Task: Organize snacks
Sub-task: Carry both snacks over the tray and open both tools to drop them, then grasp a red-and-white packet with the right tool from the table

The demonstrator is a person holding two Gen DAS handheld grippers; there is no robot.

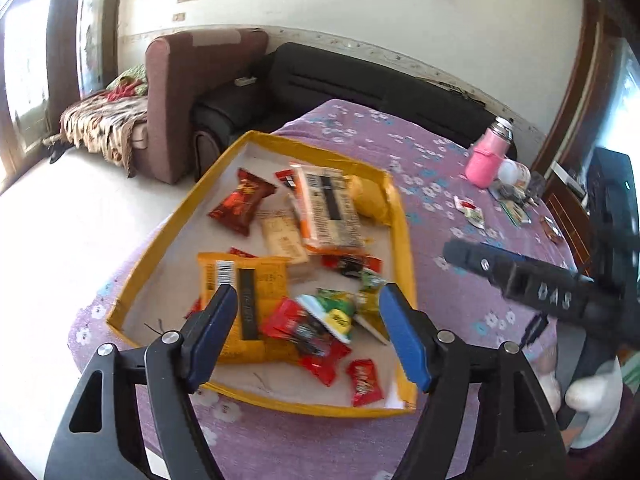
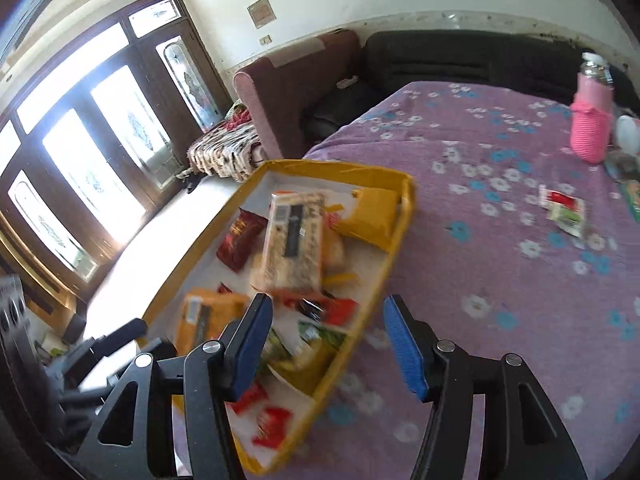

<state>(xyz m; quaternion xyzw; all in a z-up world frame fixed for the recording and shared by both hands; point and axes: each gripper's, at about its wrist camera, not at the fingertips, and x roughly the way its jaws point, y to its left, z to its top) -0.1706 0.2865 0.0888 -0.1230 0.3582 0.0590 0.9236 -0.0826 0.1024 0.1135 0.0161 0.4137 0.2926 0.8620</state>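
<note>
From the left wrist view, the left gripper (image 1: 308, 340) hangs over the near end of the yellow tray (image 1: 404, 240), its blue fingers (image 1: 214, 336) spread wide with nothing between them. The snacks lie jumbled inside: a dark red packet (image 1: 240, 206) at about 11 o'clock, a long orange-and-cream pack (image 1: 330, 208) at 12, an orange pack with a barcode (image 1: 244, 280) right ahead of the left finger, and small red and green sachets (image 1: 320, 320) between the tips. I judge the step to be choosing a piece from the pile — no grasp is made. At 3 o'clock the right gripper's body (image 1: 532, 284) crosses the frame over the purple flowered cloth (image 1: 440, 168); a pink bottle (image 1: 486, 160) stands at 1 o'clock.

In the right wrist view, the right gripper (image 2: 328, 344) points at the tray's right wall (image 2: 384, 276), tilted so the tray runs from 7 toward 12 o'clock. Its fingers are likewise parted and empty — one over the sachets, the other over bare cloth. Two stray sachets (image 2: 562, 210) lie on the cloth at 2 o'clock, well apart from the tray. The next move probably calls for lowering onto one thin packet, or reaching for those strays. The frame is blurred, so finer detail is lost.
</note>
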